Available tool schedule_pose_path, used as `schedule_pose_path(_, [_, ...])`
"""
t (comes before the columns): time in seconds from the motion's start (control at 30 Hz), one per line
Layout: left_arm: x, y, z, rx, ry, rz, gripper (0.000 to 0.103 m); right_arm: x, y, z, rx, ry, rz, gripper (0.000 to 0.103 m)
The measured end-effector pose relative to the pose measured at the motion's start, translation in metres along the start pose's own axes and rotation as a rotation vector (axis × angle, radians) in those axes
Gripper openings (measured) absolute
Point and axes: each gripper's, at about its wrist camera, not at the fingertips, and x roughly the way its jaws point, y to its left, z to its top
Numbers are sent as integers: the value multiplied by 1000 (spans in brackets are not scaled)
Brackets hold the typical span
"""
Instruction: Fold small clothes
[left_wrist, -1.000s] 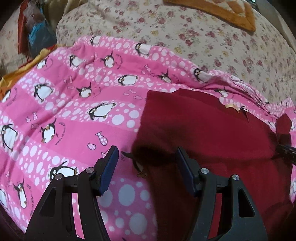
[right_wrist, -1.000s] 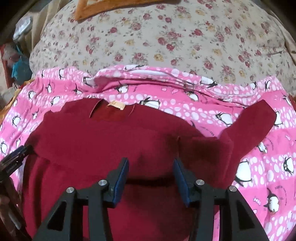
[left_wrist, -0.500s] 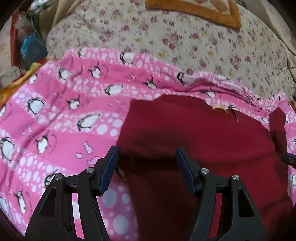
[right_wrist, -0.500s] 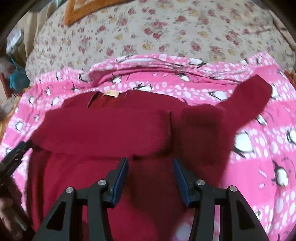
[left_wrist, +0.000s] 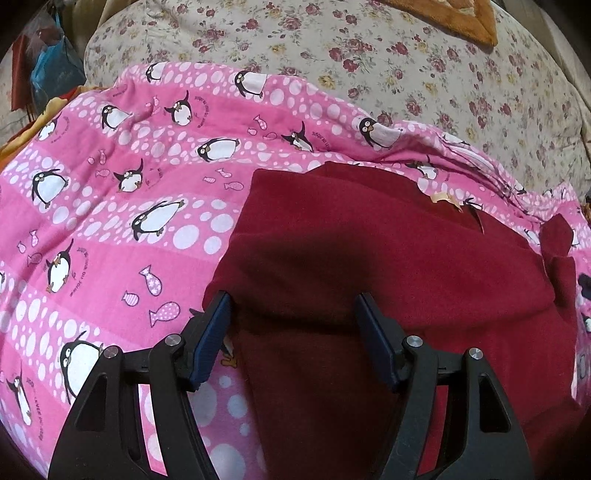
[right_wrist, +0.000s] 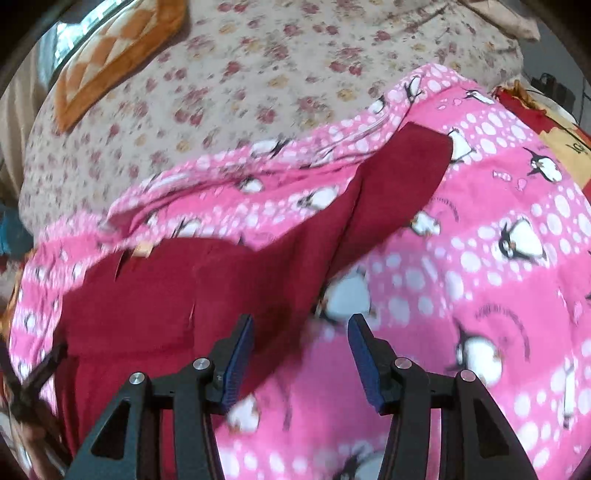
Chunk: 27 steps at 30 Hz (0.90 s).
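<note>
A dark red long-sleeved top lies on a pink penguin blanket, its left sleeve folded across the chest. A tan neck label shows at the collar. My left gripper is open and empty, just above the folded sleeve's lower edge. In the right wrist view the top fills the left, its right sleeve stretched out up and right. My right gripper is open and empty above the top's right side edge. The left gripper's tip shows in the right wrist view.
A floral bedspread lies beyond the blanket, with an orange patterned cushion on it. Blue and red bags sit at the far left. A yellow and red cloth lies at the far right edge.
My right gripper has swung right, from over the middle of the top to its right edge near the outstretched sleeve. My left gripper has shifted slightly and stays open.
</note>
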Motion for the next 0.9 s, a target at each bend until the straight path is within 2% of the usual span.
schedule_pose_path(0.13, [1,0,0,-3,1,-4,70,21,-21,21,62,3,-62,50])
schedule_pose_path(0.23, [2,0,0,-8,-1,-5,71,28,-29,30,99,18,-35,50])
schedule_pose_path(0.4, [3,0,1,-4,-3,-4,71,40,-24,53,70,-24,-56,50])
schedule_pose_path(0.57, [6,0,1,-9,-3,-11,73,74,-34,85,124,11,-57,50])
schedule_pose_path(0.7, [8,0,2,-8,-3,-16,76,105,-34,95,84,35,-98,50])
schedule_pose_path(0.77, [9,0,3,-10,-3,-21,76,118,-35,94,71,57,-124,37])
schedule_pose_path(0.8, [9,1,3,-11,-2,-22,76,120,-35,93,65,55,-138,35])
schedule_pose_path(0.9, [9,1,3,-12,-3,-22,76,117,-37,91,71,45,-118,17])
